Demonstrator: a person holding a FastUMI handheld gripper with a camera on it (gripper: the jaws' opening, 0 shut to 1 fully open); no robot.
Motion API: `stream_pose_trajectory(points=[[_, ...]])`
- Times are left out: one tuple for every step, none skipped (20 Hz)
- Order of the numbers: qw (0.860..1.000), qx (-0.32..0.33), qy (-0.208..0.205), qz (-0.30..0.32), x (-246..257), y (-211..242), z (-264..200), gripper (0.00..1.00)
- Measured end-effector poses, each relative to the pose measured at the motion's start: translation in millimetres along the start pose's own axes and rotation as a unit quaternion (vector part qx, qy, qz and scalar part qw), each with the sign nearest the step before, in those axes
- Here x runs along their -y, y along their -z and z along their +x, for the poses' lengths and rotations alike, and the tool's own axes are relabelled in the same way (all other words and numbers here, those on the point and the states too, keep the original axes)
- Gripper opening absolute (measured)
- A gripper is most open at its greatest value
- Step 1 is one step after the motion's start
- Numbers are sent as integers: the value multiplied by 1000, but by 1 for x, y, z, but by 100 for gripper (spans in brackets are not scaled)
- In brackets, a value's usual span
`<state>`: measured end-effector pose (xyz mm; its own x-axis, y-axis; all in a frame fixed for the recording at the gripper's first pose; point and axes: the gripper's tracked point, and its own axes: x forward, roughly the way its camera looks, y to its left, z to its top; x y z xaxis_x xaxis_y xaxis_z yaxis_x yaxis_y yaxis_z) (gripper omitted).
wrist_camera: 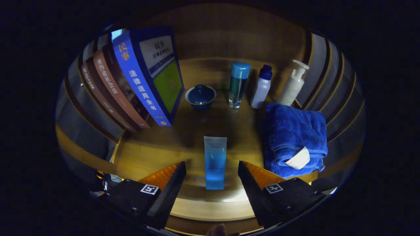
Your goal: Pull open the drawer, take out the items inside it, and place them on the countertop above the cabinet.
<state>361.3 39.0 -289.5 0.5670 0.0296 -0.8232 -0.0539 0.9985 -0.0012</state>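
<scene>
Between the two spread fingers of the claw (211, 173) stands a blue tube (215, 163), upright on the wooden shelf (154, 154) with a clear gap on either side, so the claw is wide open and has hold of nothing. Whether this tube is one of the drawer's things already set down on the countertop is a fair guess from the task, but no drawer can be made out here, so how much is left inside cannot be told.

Beyond the fingertips, toward the back, sit a small blue lidded bowl (200, 96), a tall clear-blue bottle (238, 84), a white bottle with a dark cap (262, 87) and a white pump bottle (293, 83), all near one another in a row. Ahead of the right finger lies a folded blue towel (293, 136) with a pale tag. Ahead and off to the left finger's side a row of books (131, 85) leans, the nearest one blue.

The surface is warm-toned wood, dimly lit, with a wooden back panel behind and slatted walls at both sides.
</scene>
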Motion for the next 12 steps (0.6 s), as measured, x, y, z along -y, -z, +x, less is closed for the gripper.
stream_pose_trajectory(points=[[1000, 14, -4, 5, -1, -1, -11, 100], [999, 29, -10, 11, -3, -2, -22, 100], [999, 44, -20, 16, -6, -1, -35, 100], [998, 58, -27, 19, -7, 3, -47, 100], [997, 73, -28, 19, -5, 6, -59, 100], [995, 91, -26, 18, -2, 10, -72, 100], [994, 111, -20, 16, 0, 14, -83, 100], [991, 128, -17, 14, 3, 21, -92, 100], [989, 144, -12, 12, 5, 30, -102, 100], [987, 160, -10, 15, 5, 39, -111, 100], [984, 176, -11, 16, 5, 48, -120, 100], [982, 190, -11, 18, 5, 58, -133, 100]])
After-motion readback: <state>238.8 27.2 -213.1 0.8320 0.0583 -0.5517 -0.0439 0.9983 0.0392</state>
